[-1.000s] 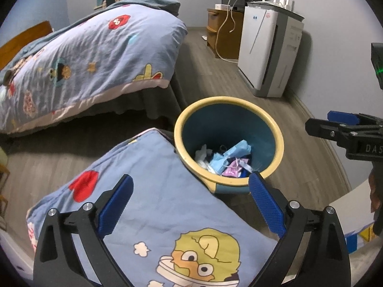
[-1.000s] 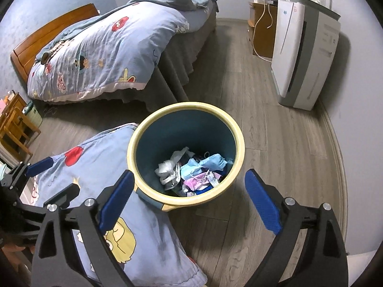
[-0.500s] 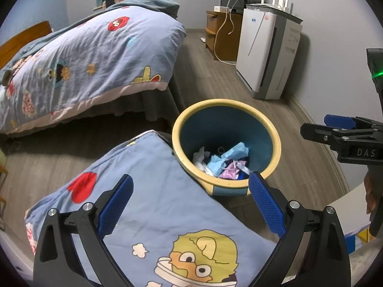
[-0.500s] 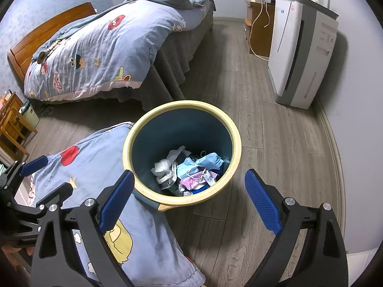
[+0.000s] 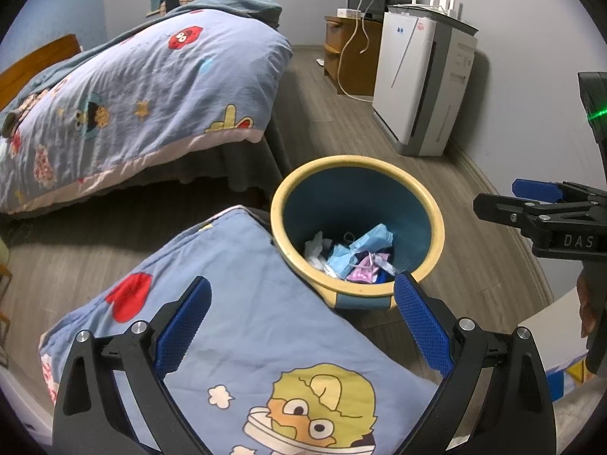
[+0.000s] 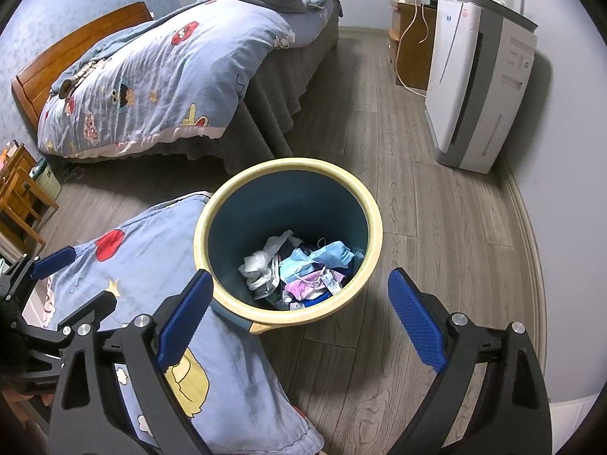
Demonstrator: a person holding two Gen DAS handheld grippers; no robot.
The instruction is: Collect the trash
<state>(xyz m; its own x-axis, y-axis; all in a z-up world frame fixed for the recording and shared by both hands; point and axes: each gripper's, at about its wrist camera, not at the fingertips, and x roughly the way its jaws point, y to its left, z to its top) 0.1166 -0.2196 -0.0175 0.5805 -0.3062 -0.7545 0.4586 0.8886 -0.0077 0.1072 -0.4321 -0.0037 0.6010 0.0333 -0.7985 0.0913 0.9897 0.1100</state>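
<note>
A blue bin with a yellow rim stands on the wood floor. Crumpled trash lies in its bottom: white tissue, blue masks, a pink wrapper. My left gripper is open and empty, above a cartoon-print quilt corner, just left of the bin. My right gripper is open and empty, above the bin's near rim. The right gripper also shows in the left wrist view, and the left gripper in the right wrist view.
A bed with a blue cartoon quilt lies behind the bin. A white air purifier stands against the right wall, with a wooden cabinet and cables behind it. A small wooden chair is at the left.
Both grippers have drifted slightly back and up from the bin; the view of it shifted a little. Both stay open and empty.
</note>
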